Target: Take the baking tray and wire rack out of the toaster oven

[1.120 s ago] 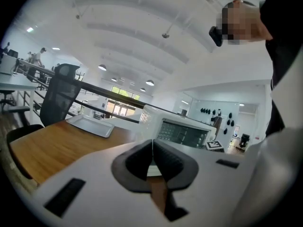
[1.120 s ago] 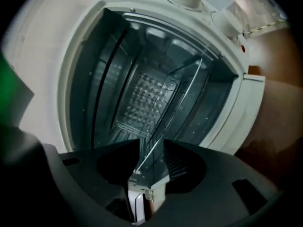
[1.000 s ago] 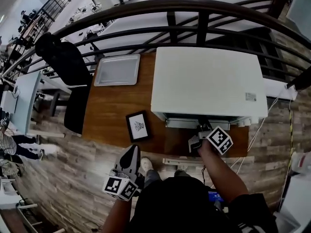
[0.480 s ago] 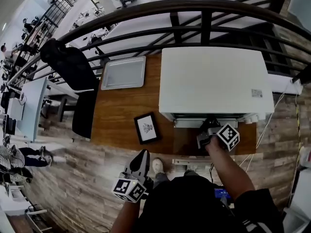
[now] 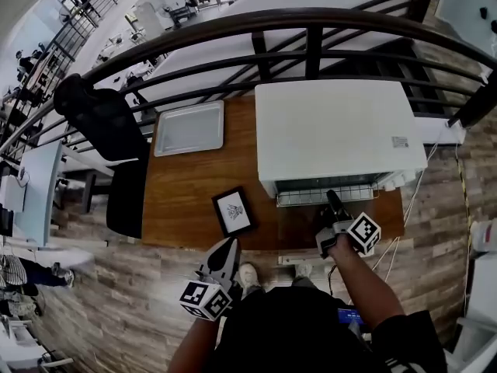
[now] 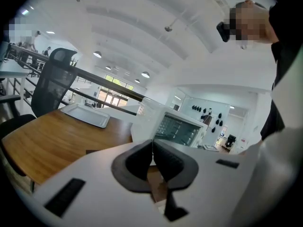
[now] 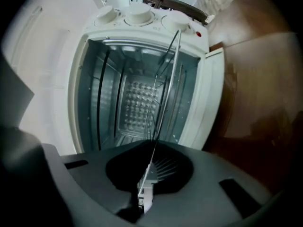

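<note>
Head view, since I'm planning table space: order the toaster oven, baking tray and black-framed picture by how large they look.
1. toaster oven, largest by far, though its top sits nearer the camera.
2. baking tray.
3. black-framed picture, clearly smallest.

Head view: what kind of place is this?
Probably an open-plan office or lab, possibly on a raised level. A dark railing runs behind the wooden table, an office chair stands beside it, and a toaster oven sits on top.
</note>
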`<state>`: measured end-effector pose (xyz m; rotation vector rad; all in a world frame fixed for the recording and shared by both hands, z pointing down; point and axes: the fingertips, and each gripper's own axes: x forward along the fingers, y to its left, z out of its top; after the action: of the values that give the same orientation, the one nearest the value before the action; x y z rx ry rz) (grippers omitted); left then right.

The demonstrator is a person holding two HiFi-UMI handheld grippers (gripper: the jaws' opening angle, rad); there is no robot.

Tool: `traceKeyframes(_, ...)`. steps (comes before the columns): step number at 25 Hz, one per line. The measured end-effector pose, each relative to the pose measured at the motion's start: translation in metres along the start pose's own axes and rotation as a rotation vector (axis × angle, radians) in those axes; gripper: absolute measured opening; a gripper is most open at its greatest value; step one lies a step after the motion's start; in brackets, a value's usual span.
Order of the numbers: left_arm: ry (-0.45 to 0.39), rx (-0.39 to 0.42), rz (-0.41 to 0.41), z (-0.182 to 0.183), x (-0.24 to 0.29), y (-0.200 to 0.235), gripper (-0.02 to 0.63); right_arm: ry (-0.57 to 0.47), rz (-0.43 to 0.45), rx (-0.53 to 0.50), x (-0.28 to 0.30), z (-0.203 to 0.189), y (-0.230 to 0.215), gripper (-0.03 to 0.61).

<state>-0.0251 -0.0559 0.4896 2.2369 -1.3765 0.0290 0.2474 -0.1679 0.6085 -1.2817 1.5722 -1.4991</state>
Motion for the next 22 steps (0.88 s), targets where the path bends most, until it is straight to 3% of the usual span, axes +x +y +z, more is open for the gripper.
traceKeyframes(7,0.009,-0.021,-0.041,0.003,0.005,0.01,0.014,-0.011,0.002,0.012,-0.036,-0.015,0.007,0.0)
traceKeyframes(22,0.117,-0.013,-0.219,-0.023,0.033,-0.025,0.014,-0.048,0.036,0.155,-0.109,-0.043,0.025,-0.002)
